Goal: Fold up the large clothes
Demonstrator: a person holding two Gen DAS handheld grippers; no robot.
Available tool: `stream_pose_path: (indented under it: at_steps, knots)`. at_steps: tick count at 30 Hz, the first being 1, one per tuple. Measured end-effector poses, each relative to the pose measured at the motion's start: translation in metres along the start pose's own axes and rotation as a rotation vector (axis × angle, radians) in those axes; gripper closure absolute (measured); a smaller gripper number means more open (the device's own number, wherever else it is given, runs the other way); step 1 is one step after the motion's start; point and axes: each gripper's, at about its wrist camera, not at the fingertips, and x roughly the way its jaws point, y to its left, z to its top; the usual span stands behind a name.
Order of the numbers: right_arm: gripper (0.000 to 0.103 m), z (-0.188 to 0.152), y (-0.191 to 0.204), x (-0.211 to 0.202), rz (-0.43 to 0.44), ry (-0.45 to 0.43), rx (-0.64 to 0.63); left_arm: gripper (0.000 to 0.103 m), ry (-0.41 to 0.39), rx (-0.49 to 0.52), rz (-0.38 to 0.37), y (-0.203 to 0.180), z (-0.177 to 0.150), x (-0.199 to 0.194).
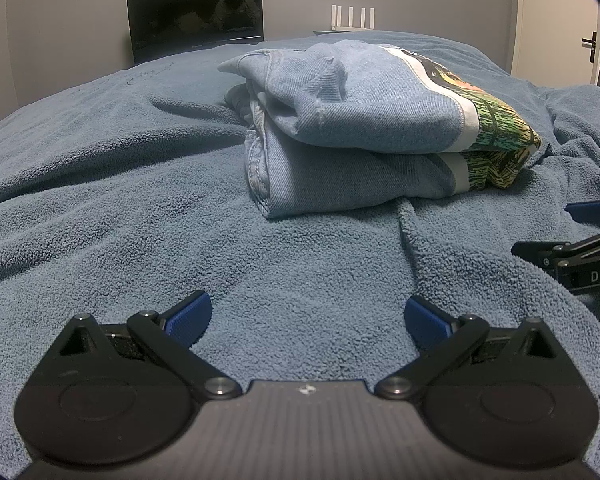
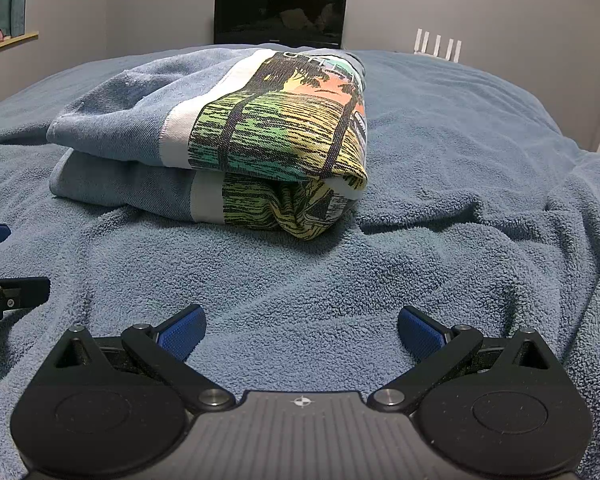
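Observation:
A light blue denim garment [image 1: 352, 120] with a green, yellow and orange print lies folded in a thick bundle on the blue fleece blanket [image 1: 140, 200]. It also shows in the right wrist view [image 2: 220, 136], print side toward me. My left gripper [image 1: 306, 320] is open and empty, low over the blanket in front of the bundle. My right gripper [image 2: 302, 330] is open and empty, also short of the bundle. The right gripper shows at the left wrist view's right edge [image 1: 572, 240]; the left gripper shows at the right wrist view's left edge [image 2: 4, 264].
The blanket [image 2: 460, 200] covers a bed and is wrinkled around the bundle. A dark monitor [image 1: 196, 20] and a white router [image 1: 352, 18] stand beyond the bed's far edge by the grey wall. A door [image 1: 560, 40] is at the right.

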Motion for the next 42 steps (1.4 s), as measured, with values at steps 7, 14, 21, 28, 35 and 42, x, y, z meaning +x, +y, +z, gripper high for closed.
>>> stream_pose_path:
  at_steps: [7,14,21,28,35,42]
  knots:
    - [0.000,0.0001,0.0000,0.0002,0.000,0.000,0.000,0.000,0.000,0.000,0.000,0.0000,-0.0002,-0.0001]
    - [0.000,0.0000,0.0001,0.0001,0.000,0.001,0.000,0.000,0.000,0.000,0.000,0.0000,-0.0002,-0.0003]
    - [0.000,-0.0003,0.0002,0.0001,-0.001,0.000,0.000,0.000,-0.001,0.000,0.000,-0.0003,-0.0003,-0.0001]
    - [0.000,0.0001,0.0003,0.0000,-0.001,0.001,0.000,0.000,-0.001,0.000,0.000,-0.0004,-0.0003,-0.0001]
    - [0.000,0.0002,0.0005,-0.0004,-0.002,0.002,0.001,0.000,-0.001,0.000,0.000,-0.0003,-0.0003,-0.0003]
    - [0.000,0.0004,0.0010,-0.0004,-0.002,0.002,0.001,0.000,-0.002,-0.002,-0.003,-0.0005,-0.0005,-0.0003]
